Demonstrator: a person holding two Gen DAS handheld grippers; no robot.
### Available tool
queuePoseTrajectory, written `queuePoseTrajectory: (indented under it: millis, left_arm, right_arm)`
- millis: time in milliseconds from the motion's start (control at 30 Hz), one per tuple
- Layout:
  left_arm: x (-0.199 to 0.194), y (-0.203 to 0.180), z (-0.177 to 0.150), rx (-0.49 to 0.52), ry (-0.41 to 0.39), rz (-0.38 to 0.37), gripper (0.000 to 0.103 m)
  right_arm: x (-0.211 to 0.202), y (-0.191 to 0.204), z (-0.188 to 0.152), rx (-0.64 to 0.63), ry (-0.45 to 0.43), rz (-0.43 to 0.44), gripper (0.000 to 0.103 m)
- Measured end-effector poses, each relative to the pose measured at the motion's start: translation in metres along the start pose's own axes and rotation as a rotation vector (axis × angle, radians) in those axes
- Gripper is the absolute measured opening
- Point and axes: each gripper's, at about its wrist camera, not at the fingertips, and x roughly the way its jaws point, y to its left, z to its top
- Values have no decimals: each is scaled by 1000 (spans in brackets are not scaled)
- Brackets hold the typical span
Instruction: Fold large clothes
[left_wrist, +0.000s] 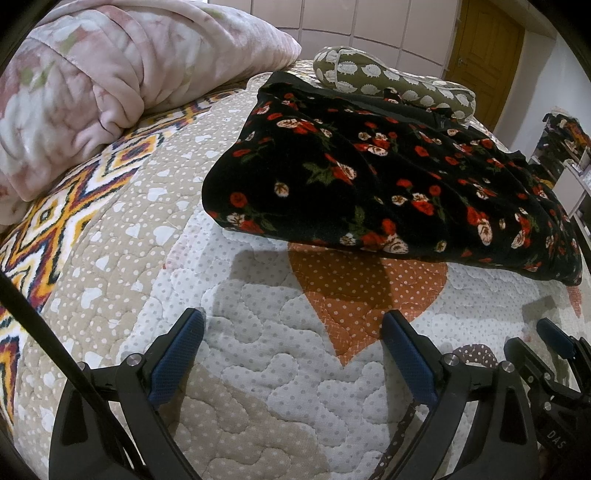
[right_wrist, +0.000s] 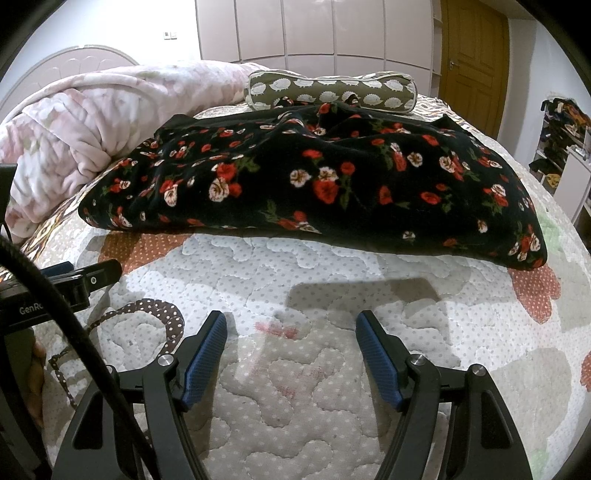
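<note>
Right wrist view: the garment (right_wrist: 314, 184), black with red and white flowers, lies on the bed (right_wrist: 332, 387) ahead of the right hand-held gripper (right_wrist: 291, 325), apart from its tips. It looks already doubled over into a thick slab, its near edge a rounded fold, so I judge the folding well along, with the grippers between grasps. The right hand-held gripper stands wide and empty over the quilt. In the left wrist view the left hand-held gripper (left_wrist: 295, 325) is likewise wide and empty, the garment ahead and to its right. A further fold would call for both to reach forward, pinch the near corners and carry them over.

Beyond the garment lies a bolster (right_wrist: 332, 92); to the left, a pink blanket (right_wrist: 74, 129).

Writing: "GenRo", cut off, on the left device (right_wrist: 31, 309); "DAS" on the right device (left_wrist: 556, 439).
</note>
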Motion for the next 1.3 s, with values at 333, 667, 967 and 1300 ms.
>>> queuePoseTrajectory:
  millis: [333,667,967,1300]
  left_arm:
    - [2,-5,-2,26,10,32,98]
    - [6,-10,-1,49,25,67,101]
    - [6,-10,-1,50,25,69,101]
    - [6,-8,-1,47,23,63,101]
  right_arm:
    - [1,1,0,-6,2,-3,78]
    - [2,3,0,-25,9,-16,79]
    - [2,3,1,-32,14,-8,81]
    - [4,5,1,-55,25,-9,84]
